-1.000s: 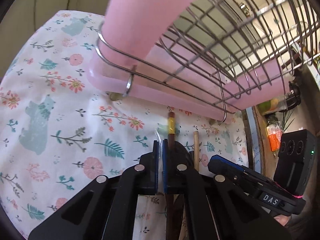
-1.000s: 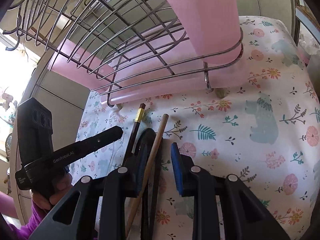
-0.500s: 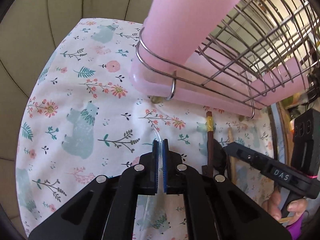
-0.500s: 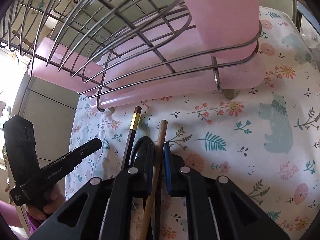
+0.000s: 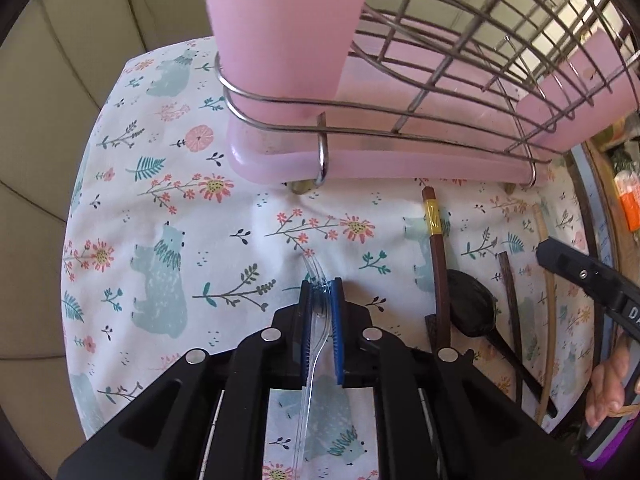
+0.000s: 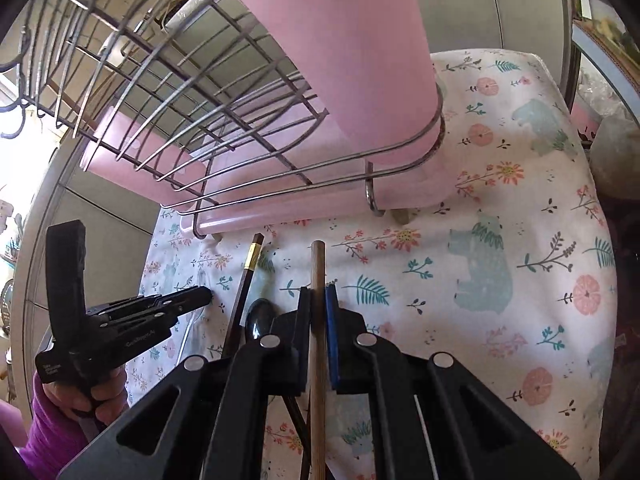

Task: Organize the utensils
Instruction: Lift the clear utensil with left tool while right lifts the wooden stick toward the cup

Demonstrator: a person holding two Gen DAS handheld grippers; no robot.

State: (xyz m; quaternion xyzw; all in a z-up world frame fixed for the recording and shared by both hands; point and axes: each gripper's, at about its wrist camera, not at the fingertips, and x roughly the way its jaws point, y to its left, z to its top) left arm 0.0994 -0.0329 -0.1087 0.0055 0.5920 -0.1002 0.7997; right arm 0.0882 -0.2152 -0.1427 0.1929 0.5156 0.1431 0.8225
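Observation:
My left gripper (image 5: 320,286) is shut on a clear plastic fork (image 5: 314,276), its tines pointing toward the pink cutlery cup (image 5: 280,28) in the wire dish rack (image 5: 460,80). My right gripper (image 6: 318,294) is shut on a light wooden chopstick (image 6: 318,264) that points at the rack's pink drip tray (image 6: 304,208). On the floral cloth lie a dark chopstick with a gold band (image 5: 434,236), a black spoon (image 5: 472,308) and another dark chopstick (image 5: 508,292). The left gripper (image 6: 192,300) also shows at the left of the right wrist view.
The rack stands on a round table covered by a floral cloth (image 5: 160,240). The pink cup (image 6: 352,48) sits at the rack's corner. The right gripper's body (image 5: 592,280) is at the right edge of the left wrist view. A beige cushioned wall lies beyond the table.
The left gripper has moved left, off the dark chopstick, and now holds the clear fork. The right gripper has shut on the light wooden chopstick and lifted slightly.

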